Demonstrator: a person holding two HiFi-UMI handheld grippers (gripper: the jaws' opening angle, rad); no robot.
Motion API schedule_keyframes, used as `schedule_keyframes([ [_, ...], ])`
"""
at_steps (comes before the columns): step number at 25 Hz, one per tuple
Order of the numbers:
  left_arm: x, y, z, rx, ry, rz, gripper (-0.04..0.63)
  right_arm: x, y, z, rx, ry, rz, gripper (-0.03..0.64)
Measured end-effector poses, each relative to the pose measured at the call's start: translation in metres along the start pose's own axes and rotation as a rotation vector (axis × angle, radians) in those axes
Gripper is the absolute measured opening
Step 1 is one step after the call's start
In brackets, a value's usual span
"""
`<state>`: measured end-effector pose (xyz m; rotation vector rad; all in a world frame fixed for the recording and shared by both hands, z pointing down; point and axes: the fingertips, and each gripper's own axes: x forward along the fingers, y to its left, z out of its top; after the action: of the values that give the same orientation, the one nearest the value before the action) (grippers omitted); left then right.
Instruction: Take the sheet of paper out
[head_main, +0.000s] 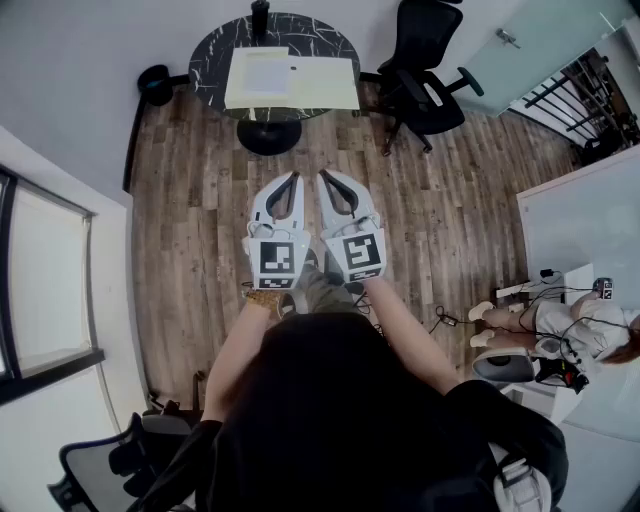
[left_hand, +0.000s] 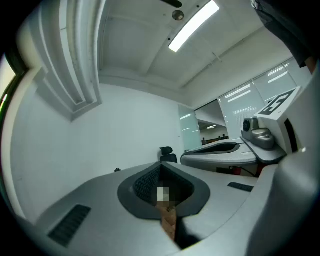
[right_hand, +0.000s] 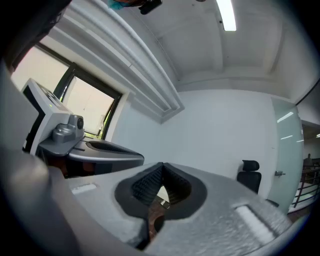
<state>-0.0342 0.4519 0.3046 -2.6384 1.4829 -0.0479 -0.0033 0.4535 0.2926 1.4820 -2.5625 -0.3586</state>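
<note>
On a round black marble table (head_main: 212, 48) far ahead lies a pale cream folder (head_main: 325, 84), and a white sheet of paper (head_main: 263, 73) rests on its left half. Both grippers hang side by side over the wooden floor, well short of the table. The left gripper (head_main: 296, 178) is shut, its tips meeting with nothing between them. My right gripper (head_main: 322, 178) is shut and empty too. The left gripper (left_hand: 161, 168) in its own view and the right gripper (right_hand: 162, 166) in its own view tilt up at wall and ceiling; neither shows the paper.
A black office chair (head_main: 426, 58) stands right of the table, and a dark bin (head_main: 155, 84) to its left. A dark bottle-like thing (head_main: 260, 14) stands at the table's far edge. A seated person (head_main: 585, 330) and cables are at the right; another chair (head_main: 105, 465) is lower left.
</note>
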Motion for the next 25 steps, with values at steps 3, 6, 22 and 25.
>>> schedule_keyframes([
  [3,0.005,0.006,0.005,0.014,-0.012,0.009,0.003,0.005,0.000,0.000,-0.008,-0.010,0.029,-0.002],
  [6,0.012,0.011,0.004,0.022,-0.019,0.015,0.003,0.012,-0.003,-0.004,-0.022,-0.011,0.039,-0.002],
  [22,0.099,0.040,-0.005,0.048,0.030,0.029,0.003,0.092,-0.079,-0.034,0.036,-0.005,0.068,-0.002],
  [25,0.122,0.046,-0.007,0.010,0.047,0.039,0.003,0.109,-0.097,-0.045,0.034,0.002,0.079,-0.002],
])
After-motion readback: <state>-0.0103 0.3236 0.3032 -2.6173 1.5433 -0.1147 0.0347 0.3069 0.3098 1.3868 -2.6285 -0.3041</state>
